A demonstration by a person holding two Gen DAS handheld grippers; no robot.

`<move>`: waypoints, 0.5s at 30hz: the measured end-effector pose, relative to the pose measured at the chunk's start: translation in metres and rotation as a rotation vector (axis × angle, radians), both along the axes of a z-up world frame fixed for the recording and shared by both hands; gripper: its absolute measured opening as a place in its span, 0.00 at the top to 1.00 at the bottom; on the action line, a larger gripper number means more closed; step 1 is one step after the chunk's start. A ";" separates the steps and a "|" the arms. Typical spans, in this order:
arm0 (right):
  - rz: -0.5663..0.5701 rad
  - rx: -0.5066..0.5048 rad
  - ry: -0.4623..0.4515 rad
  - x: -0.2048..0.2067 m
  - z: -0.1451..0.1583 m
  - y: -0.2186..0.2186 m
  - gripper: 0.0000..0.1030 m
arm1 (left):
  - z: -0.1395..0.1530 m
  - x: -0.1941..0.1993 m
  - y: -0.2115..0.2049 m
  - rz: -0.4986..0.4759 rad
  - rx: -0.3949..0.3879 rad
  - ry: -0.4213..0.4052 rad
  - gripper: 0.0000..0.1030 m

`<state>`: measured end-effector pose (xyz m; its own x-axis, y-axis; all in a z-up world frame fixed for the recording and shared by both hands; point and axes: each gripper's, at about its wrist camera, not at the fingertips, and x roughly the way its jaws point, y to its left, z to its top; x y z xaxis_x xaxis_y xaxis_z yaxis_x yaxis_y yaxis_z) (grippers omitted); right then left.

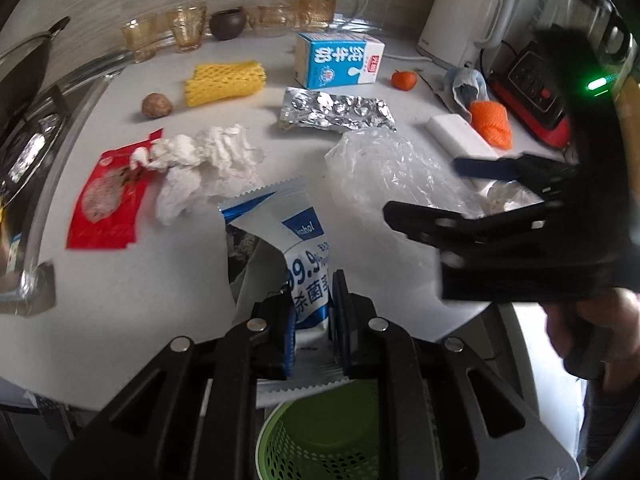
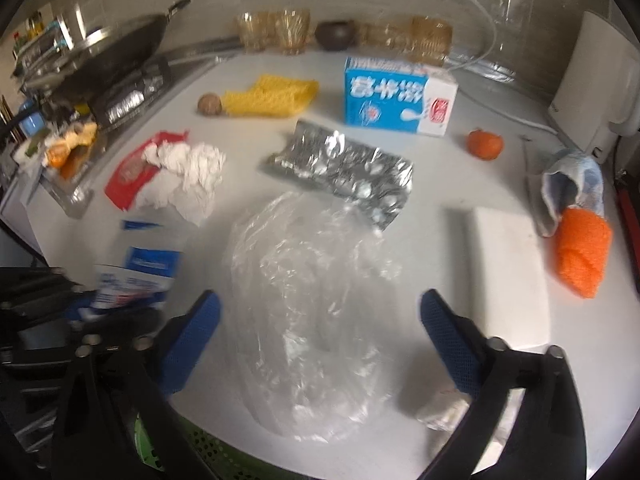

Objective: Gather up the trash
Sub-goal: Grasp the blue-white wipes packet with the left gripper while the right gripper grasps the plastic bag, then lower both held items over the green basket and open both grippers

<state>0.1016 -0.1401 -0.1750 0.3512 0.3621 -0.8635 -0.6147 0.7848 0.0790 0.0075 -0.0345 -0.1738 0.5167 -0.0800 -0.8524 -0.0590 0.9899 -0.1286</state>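
While the left gripper point(image 1: 312, 320) pinches the lower end of a blue-and-white wipe packet point(image 1: 296, 256) at six o'clock in its own view, a green mesh bin point(image 1: 320, 436) waits directly beneath the counter edge. Its pads press both faces of the packet, so the sound move would be to lift it clear of the white counter point(image 1: 120, 320) before swinging back over the bin, and to let go only once the packet hangs inside the rim.

Seen from the right wrist, the right gripper point(image 2: 320, 332) stands wide open at six o'clock, a crumpled clear plastic bag point(image 2: 312, 280) lying between its blue pads, which do not yet touch it. Because the film is slack, a bite low into the bunched middle should hold better than a nip at a loose edge; motion blur leaves the exact gap uncertain.

Further out, crumpled white tissue point(image 1: 208, 160) overlaps a red wrapper point(image 1: 108, 200) at ten o'clock, foil blister packaging point(image 1: 336, 110) lies at twelve, and a milk carton point(image 1: 338, 60) stands beyond it.
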 end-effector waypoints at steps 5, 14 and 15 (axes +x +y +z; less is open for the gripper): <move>0.013 0.030 0.066 -0.004 -0.008 0.002 0.73 | 0.017 -0.024 0.007 0.019 -0.053 -0.013 0.85; -0.069 0.045 0.043 -0.054 0.019 -0.026 0.85 | 0.023 -0.066 -0.020 -0.098 -0.042 0.017 0.85; -0.094 0.050 0.044 -0.063 0.022 -0.033 0.85 | 0.022 -0.071 -0.024 -0.115 -0.042 0.021 0.85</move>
